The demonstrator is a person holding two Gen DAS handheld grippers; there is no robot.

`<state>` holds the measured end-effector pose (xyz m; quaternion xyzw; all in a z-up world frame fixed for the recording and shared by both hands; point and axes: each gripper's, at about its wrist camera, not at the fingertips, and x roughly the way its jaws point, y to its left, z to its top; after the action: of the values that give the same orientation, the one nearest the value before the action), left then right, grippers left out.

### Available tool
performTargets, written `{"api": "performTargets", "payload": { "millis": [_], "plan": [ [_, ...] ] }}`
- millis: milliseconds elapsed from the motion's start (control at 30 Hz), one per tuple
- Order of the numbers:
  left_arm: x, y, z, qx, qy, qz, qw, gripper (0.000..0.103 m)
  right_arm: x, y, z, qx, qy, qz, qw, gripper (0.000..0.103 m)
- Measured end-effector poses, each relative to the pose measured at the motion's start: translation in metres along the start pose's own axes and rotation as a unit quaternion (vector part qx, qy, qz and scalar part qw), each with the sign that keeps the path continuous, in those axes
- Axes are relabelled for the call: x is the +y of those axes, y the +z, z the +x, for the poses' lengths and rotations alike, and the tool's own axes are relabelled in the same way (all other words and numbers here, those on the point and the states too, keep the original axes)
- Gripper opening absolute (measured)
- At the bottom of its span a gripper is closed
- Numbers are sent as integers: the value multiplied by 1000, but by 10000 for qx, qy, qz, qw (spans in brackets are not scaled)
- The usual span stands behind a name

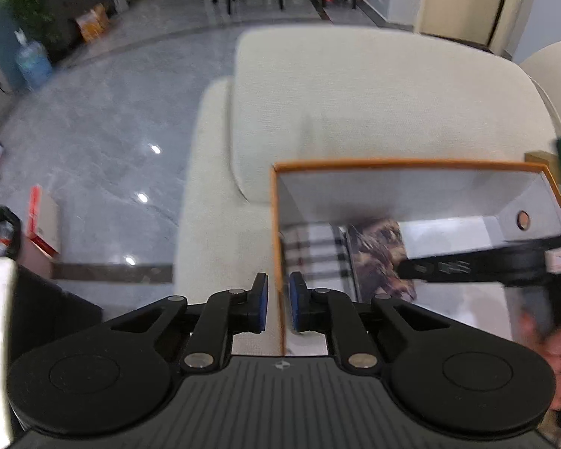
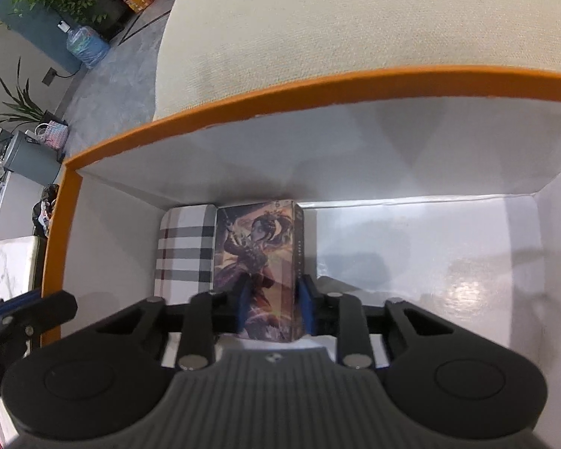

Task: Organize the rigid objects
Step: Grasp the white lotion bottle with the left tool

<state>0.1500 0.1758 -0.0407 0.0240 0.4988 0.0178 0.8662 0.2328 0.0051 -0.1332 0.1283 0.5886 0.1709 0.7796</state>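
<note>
Orange-rimmed box [image 2: 243, 89] on cream sofa [image 1: 374, 93], grey tile floor [image 1: 112, 131]. Left hand-held gripper [image 1: 278, 307] pinching box wall; right hand-held gripper [image 2: 273, 307] pinching illustrated box [image 2: 258, 254].

Left gripper [image 1: 279, 308]: it reached forward, and its two blue pads [image 1: 262, 305] sat close together, one on each side of the thin orange wall of the box [image 1: 411, 165]. Whether they pinched the wall could not be told.

Right gripper [image 2: 272, 305]: it reached down into the box, level and straight. Its blue pads [image 2: 307, 308] pressed on both sides of the picture card box [image 2: 260, 258] and held it.

Right gripper seen from the left camera: its black fingers [image 1: 441, 268] came in from the right side, blurry.

Person's hand [image 1: 559, 359]: bare fingers were wrapped around the right gripper's handle, at the right edge.
</note>
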Motion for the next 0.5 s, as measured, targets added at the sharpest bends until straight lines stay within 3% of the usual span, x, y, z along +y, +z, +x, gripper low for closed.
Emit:
{"api": "performTargets", "payload": {
  "millis": [200,267,400,500],
  "plan": [
    [-18,9,-43,-652,-99,39,9978,14,-7,-16,-72,-572,328,-232,9976,25],
    [-33,10,-55,-800,-316,173,9961,14,-19,-26,-103,-832,425,-204,9954,25],
    [-77,10,-71,-889,-1153,508,9880,14,-53,-44,-157,-1300,153,-122,9913,25],
    [-119,7,-76,-937,-1827,726,9760,14,-77,-57,-190,-1593,-265,2,9869,26]
  ]
}}
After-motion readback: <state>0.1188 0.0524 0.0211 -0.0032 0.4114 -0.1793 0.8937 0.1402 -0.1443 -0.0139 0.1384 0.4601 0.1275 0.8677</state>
